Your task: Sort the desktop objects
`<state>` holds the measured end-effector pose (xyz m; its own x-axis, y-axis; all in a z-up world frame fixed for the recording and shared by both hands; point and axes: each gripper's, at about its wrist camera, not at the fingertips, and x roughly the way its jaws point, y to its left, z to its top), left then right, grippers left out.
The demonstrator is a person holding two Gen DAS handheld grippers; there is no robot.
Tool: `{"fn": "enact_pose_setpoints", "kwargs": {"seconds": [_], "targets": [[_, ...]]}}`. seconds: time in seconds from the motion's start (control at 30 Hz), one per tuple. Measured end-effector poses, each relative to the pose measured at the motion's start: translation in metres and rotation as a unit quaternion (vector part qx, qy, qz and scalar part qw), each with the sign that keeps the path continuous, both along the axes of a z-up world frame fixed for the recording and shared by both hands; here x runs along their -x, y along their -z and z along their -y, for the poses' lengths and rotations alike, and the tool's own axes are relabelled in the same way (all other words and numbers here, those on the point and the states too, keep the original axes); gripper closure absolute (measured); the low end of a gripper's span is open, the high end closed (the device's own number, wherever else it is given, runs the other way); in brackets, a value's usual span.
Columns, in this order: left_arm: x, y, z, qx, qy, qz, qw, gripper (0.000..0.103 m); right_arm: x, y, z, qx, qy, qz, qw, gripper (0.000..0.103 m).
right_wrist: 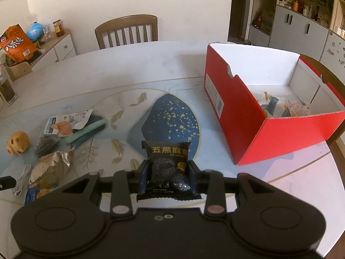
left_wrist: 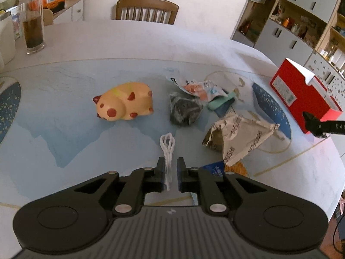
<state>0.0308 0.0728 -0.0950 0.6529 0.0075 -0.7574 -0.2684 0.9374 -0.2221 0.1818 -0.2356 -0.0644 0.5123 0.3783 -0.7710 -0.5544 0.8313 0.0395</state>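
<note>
Right gripper (right_wrist: 168,173) clenched on black snack packet (right_wrist: 167,168), held above table (right_wrist: 151,69), red box (right_wrist: 269,116) to its right, apart. Box open, packets inside. Left gripper (left_wrist: 171,168) jaws narrowed about white cable (left_wrist: 167,151); contact with pads unclear. Cable loop lay on table ahead of fingers. Pig toy (left_wrist: 124,101), dark bag (left_wrist: 184,110), crumpled wrapper (left_wrist: 239,138) lay beyond, unsorted.

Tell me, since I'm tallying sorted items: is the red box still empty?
No, the red box already holds several packets on its floor.
</note>
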Motion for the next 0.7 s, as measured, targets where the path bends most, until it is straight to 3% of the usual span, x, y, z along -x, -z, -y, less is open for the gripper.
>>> {"fn": "enact_pose_setpoints", "kwargs": {"seconds": [0.03, 0.1, 0.17, 0.47, 0.6, 0.7], "targets": [[0.0, 0.001, 0.001, -0.006, 0.001, -0.003, 1.0, 0.081, 0.0, 0.0, 0.0, 0.0, 0.001, 0.0, 1.0, 0.067], [0.0, 0.003, 0.001, -0.009, 0.004, -0.004, 0.9999, 0.049, 0.0, 0.001, 0.001, 0.001, 0.001, -0.001, 1.0, 0.067], [0.001, 0.005, 0.001, -0.01, 0.006, -0.005, 0.9999, 0.041, 0.0, 0.001, 0.001, 0.0, 0.0, -0.001, 1.0, 0.067], [0.002, 0.012, -0.001, -0.03, -0.002, -0.016, 0.9994, 0.044, 0.0, 0.002, -0.002, 0.001, -0.002, -0.002, 1.0, 0.067], [-0.003, 0.012, 0.007, -0.051, 0.015, -0.022, 0.9984, 0.073, 0.0, 0.001, -0.002, 0.002, -0.002, -0.002, 1.0, 0.067], [-0.002, 0.013, 0.01, -0.056, 0.02, -0.023, 0.998, 0.085, 0.0, 0.001, -0.002, 0.001, -0.002, -0.002, 1.0, 0.067]]}}
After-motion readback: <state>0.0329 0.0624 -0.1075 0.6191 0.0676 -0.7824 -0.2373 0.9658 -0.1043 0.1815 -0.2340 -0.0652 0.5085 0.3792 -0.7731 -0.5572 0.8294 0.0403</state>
